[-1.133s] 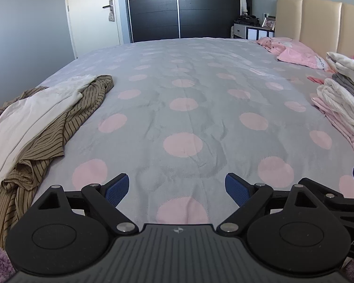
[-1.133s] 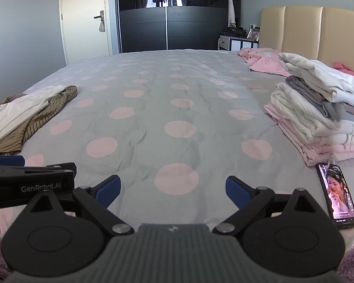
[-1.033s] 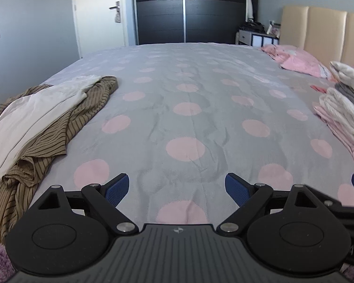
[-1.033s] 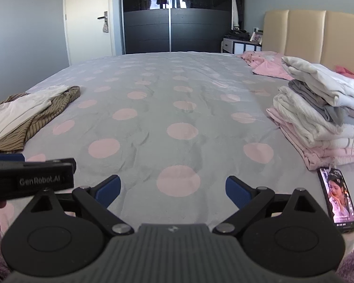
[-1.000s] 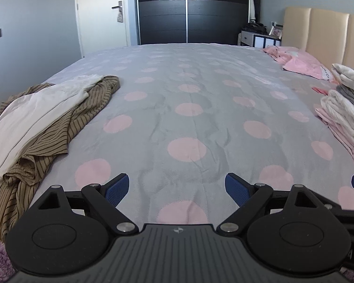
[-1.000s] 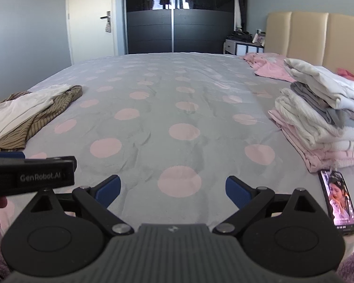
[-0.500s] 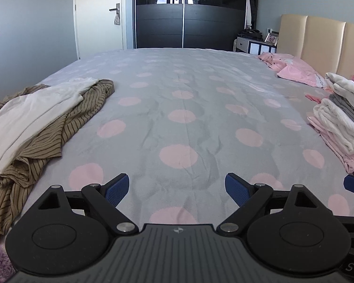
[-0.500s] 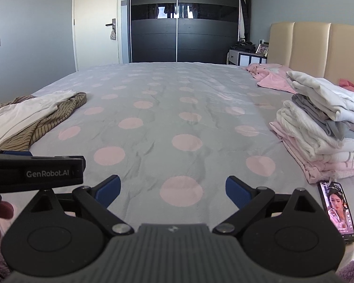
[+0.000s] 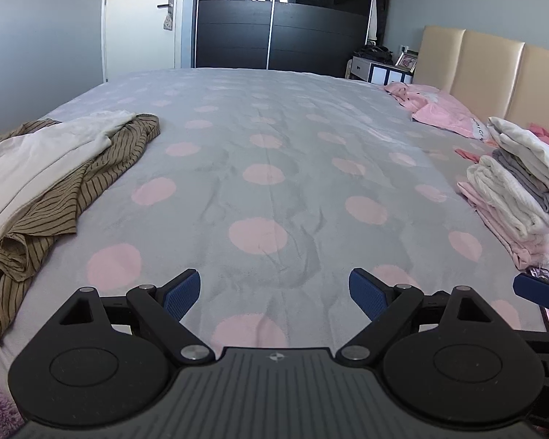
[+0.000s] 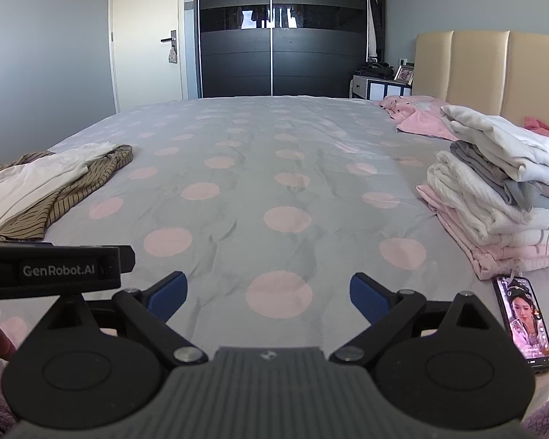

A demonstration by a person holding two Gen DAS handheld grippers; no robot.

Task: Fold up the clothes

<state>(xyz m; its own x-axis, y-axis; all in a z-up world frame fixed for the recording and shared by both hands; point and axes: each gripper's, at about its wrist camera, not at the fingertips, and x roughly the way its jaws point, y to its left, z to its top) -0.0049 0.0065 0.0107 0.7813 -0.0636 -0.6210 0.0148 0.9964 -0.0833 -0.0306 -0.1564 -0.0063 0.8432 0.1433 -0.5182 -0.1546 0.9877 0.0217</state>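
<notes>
Folded stack (image 10: 501, 197) sits on bed (image 9: 274, 168) – loose clothes (image 9: 55, 179) remain; left gripper (image 9: 274, 292) and right gripper (image 10: 269, 292) both wide open, empty

right gripper (image 10: 267, 294) held low over the bed (image 10: 274, 183), jaws spread wide, blue pads (image 10: 166, 296) clear of the grey sheet with pink dots. nothing between them. left gripper (image 10: 51, 269) enters at the left edge, body only, marked genrobot.ai. unfolded striped garment (image 10: 77, 186) with a white garment (image 10: 33, 183) lying on it, far left. folded stack (image 10: 494, 197) at right; phone (image 10: 523, 322) just beside it, screen lit.
</notes>
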